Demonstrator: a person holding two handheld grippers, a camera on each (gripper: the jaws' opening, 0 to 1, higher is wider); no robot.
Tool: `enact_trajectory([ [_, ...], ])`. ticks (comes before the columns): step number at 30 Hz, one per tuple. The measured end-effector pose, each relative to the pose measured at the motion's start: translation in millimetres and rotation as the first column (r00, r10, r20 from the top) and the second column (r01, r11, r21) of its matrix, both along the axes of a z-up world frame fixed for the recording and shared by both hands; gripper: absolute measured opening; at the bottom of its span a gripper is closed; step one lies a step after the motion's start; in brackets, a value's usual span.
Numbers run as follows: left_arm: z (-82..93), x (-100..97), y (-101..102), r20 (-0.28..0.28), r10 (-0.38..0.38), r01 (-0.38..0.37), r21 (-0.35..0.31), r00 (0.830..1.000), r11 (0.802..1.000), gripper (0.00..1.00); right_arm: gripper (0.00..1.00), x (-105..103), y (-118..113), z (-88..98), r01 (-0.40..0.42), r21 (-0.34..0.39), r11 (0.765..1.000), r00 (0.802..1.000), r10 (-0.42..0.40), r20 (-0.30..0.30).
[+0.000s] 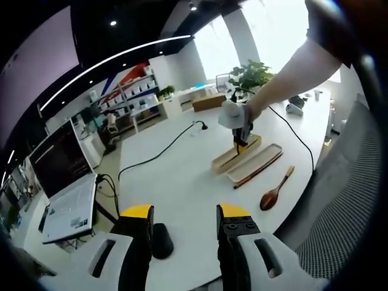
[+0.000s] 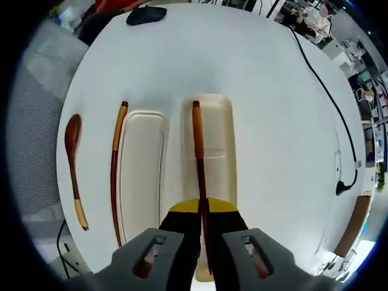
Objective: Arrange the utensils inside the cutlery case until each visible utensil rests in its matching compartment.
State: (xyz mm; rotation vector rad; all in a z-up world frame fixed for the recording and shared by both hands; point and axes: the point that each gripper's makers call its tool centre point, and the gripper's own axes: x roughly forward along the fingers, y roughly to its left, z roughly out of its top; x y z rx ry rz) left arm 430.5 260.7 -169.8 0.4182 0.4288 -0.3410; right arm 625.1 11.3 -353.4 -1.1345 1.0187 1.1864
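Note:
My right gripper (image 2: 203, 209) is shut on a dark wooden chopstick (image 2: 197, 139) that runs lengthwise over the cream cutlery case (image 2: 221, 151). To the left of the case lies its cream lid (image 2: 142, 176). A second chopstick (image 2: 115, 176) rests on the table beside the lid, and a wooden spoon (image 2: 73, 160) lies further left. In the left gripper view a person's hand holds the right gripper (image 1: 241, 140) over the case (image 1: 233, 154), with the lid (image 1: 257, 162), loose chopstick (image 1: 265, 171) and spoon (image 1: 276, 191) nearer the table edge. My left gripper (image 1: 183, 213) is open and holds nothing, well short of the case.
A black mouse (image 1: 160, 239) lies just ahead of my left gripper. A laptop (image 1: 66, 203) stands at the left on the white table (image 1: 182, 176). A black cable (image 1: 157, 154) crosses the table. A mesh chair (image 1: 351, 200) stands to the right.

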Motion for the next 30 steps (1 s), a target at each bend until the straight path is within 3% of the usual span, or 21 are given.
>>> enact_trajectory([
  [19,0.3,-1.3,1,-0.001,0.004,-0.004,0.002,1.000,1.000,0.42,0.01,3,-3,-3.6,0.014,0.008,1.000,1.000,-0.014,-0.001],
  [23,0.5,-0.1,2,0.000,0.005,-0.005,0.002,1.000,1.000,0.42,0.07,5,-6,4.6,0.016,0.013,1.000,1.000,-0.017,0.012],
  [30,1.6,0.6,1,0.008,0.001,-0.001,0.003,1.000,1.000,0.42,0.19,7,-6,24.1,0.097,0.107,0.989,0.995,-0.099,0.021],
])
